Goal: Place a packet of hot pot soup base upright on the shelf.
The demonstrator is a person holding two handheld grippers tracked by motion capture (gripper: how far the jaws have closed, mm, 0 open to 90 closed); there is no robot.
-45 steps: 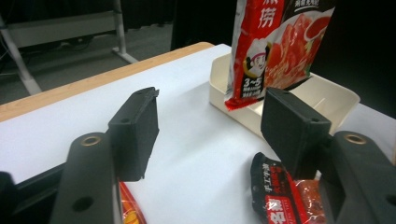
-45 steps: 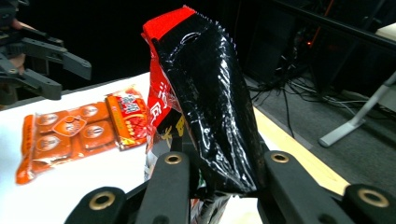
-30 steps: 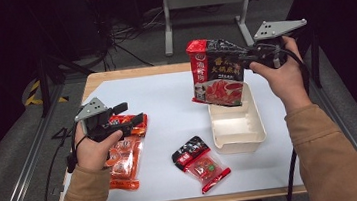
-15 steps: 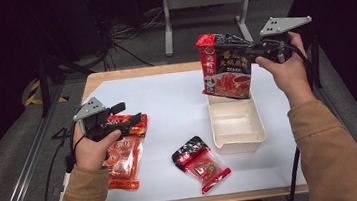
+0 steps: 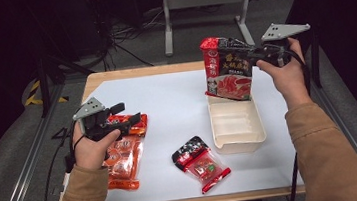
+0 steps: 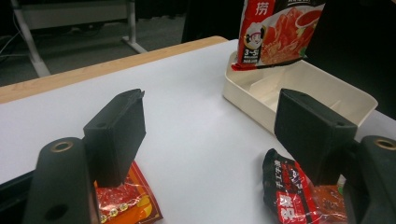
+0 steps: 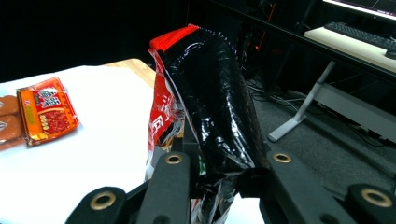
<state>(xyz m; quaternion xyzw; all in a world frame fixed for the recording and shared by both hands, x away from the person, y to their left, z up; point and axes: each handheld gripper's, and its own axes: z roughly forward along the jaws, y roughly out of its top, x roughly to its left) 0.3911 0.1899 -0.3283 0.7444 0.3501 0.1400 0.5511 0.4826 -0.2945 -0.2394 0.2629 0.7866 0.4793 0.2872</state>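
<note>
The left tongs (image 5: 126,113) hover with jaws apart over the orange packets (image 5: 122,154) at the worktop's (image 5: 177,105) left, holding nothing. The right tongs (image 5: 242,56) pinch the red sauce pouch (image 5: 227,70) upright above the cream tray's (image 5: 239,144) far end. Lower it straight, probably tilting it flat, so its bottom edge clears the rim before release.

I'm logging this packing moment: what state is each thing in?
Large red-and-black soup-base pouch: upright, gripped above the tray.
Cream plastic tray: empty, on the table.
Small red-and-black sachet: lying flat.
Orange snack packets: flat.
Left hand-held gripper: open.
Right hand-held gripper: clamping the pouch.
</note>
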